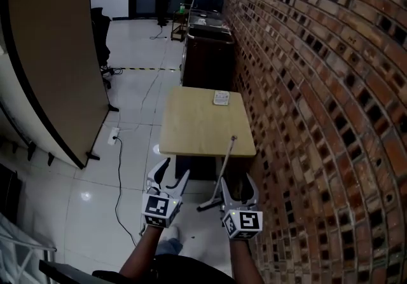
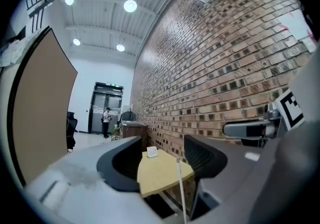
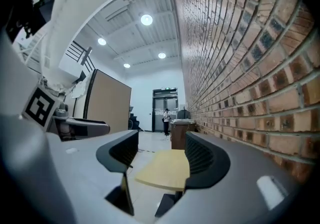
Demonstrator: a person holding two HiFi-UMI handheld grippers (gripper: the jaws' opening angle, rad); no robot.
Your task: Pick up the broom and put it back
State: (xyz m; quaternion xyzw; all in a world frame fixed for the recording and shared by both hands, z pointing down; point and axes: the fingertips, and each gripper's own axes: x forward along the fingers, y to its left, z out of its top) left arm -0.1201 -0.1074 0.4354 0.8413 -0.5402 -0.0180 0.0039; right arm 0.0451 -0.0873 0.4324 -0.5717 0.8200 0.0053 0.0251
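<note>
From where I stand the broom (image 1: 224, 168) is the hardest thing to read: only its thin pale handle shows plainly, tilted, with its top end against the near edge of the tabletop (image 1: 197, 124) and its foot on the floor, where the head is dim and partly cut off behind the right tongs (image 1: 238, 184). It stands between the two tongs and just ahead of them, nearer the right pair than the left tongs (image 1: 170, 176), and neither touches it. Looking along the left tongs (image 2: 162, 155), the handle (image 2: 179, 178) shows in the gap toward the right jaw, well beyond it. Looking along the right tongs (image 3: 161, 150), just a sliver of it (image 3: 124, 185) peeks out left of the left jaw. Both pairs are spread wide and grasp nothing. A small pale item (image 1: 220, 98) on the tabletop's far end is too small to identify. The brick wall (image 1: 318, 86) runs along the right.
</note>
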